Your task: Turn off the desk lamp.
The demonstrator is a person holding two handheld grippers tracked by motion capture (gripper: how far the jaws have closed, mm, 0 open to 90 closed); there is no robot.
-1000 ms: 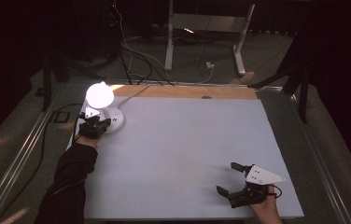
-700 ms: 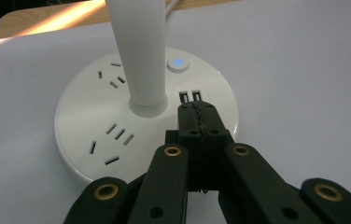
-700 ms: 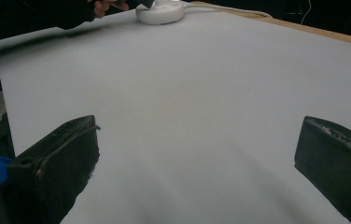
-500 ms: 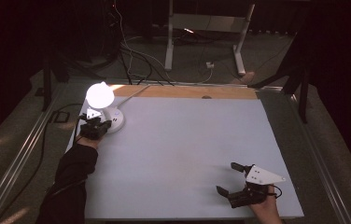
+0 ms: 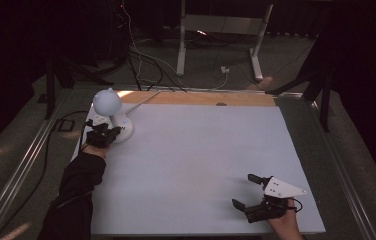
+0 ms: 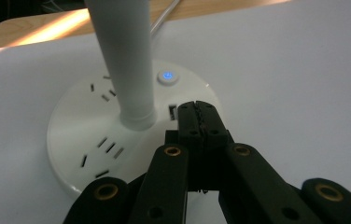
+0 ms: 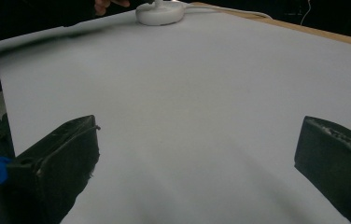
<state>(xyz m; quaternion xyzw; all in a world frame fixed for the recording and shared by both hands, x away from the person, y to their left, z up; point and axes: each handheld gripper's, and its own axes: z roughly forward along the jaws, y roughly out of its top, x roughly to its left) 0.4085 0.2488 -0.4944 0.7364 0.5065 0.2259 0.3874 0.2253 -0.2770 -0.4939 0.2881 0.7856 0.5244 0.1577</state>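
One desk lamp (image 5: 110, 116) is standing on one table (image 5: 201, 150); the clenched left gripper (image 6: 197, 119) is hovering over its base, the released right gripper (image 5: 248, 191) is lying well apart.

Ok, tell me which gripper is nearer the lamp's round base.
Left. The left gripper hangs shut right over the lamp base, beside its stem. The right gripper sits open at the table's opposite near corner, far from it.
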